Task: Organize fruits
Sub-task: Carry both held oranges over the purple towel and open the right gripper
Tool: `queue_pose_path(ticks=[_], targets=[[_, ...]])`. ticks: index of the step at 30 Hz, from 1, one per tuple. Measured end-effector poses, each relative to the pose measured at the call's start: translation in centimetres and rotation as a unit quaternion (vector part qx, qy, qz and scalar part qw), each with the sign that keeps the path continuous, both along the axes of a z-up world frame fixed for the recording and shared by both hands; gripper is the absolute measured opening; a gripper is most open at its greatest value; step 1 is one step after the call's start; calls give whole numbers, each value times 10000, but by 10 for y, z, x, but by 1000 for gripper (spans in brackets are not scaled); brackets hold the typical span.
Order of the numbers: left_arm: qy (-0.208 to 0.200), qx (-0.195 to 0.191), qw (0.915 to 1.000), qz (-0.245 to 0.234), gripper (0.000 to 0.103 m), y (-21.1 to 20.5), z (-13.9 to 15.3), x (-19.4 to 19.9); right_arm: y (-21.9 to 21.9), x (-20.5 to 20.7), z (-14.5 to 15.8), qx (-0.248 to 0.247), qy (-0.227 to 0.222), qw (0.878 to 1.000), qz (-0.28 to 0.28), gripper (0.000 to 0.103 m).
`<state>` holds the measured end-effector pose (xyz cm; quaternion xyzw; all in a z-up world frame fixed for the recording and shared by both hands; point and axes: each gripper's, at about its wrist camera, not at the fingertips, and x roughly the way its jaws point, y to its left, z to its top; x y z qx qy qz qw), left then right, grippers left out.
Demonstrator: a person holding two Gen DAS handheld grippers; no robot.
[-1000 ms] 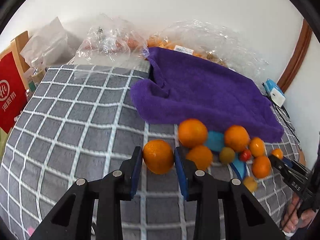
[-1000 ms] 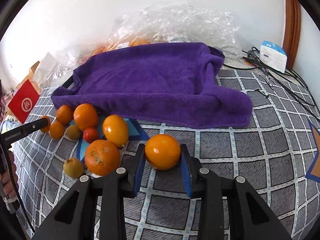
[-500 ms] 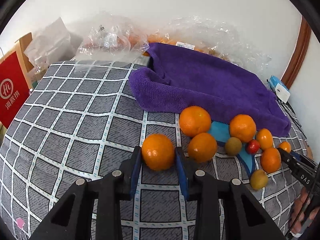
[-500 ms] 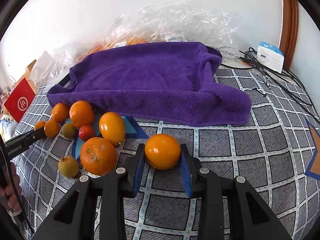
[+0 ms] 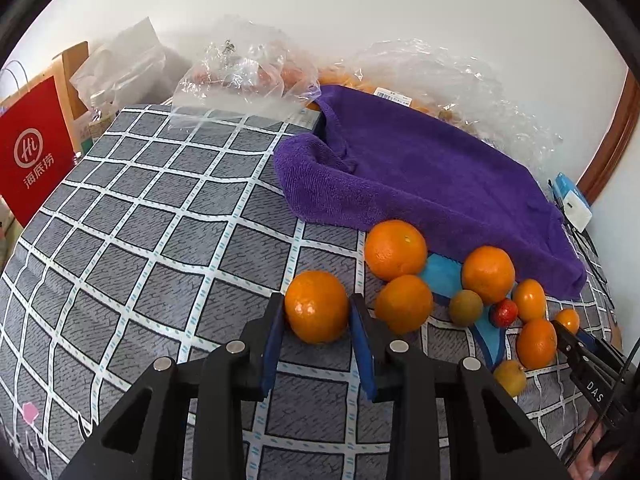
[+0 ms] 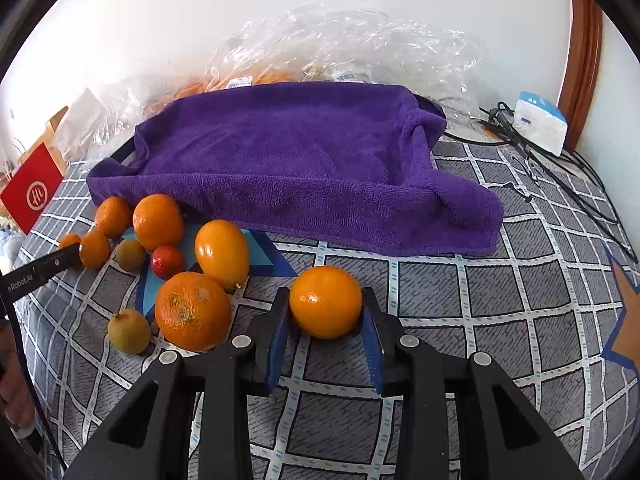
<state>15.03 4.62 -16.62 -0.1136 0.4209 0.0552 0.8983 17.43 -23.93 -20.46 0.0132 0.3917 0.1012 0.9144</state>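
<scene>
Left cam: my left gripper (image 5: 317,312) is clamped on an orange (image 5: 317,306) right between its blue pads, with the rest of the fruit pile (image 5: 472,292) just off to its right and the purple towel (image 5: 420,172) ahead. Right cam: my right gripper (image 6: 325,307) is pinching a second orange (image 6: 325,301), with the loose fruits (image 6: 168,252) to its left and the towel straight ahead.

Fruit cluster (image 6: 168,256) before towel (image 6: 296,160)

Orange fruit (image 5: 316,306), purple towel (image 6: 296,160), grey white-checked tablecloth (image 5: 152,240), blue-padded black tools.
</scene>
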Motion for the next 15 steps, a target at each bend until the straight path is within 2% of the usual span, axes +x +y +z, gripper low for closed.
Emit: queue_pose_path(ticks=[8, 11, 15], targets=[[-157, -82, 9997, -147, 30, 2, 12, -8, -9, -1, 2, 312, -13, 9995, -39, 33], [-261, -58, 9992, -282, 30, 3, 25, -9, -19, -2, 4, 526, 151, 9984, -158, 33], [-422, -10, 9980, -478, 30, 1, 46, -3, -31, -13, 26, 501, 9, 9979, -409, 33]])
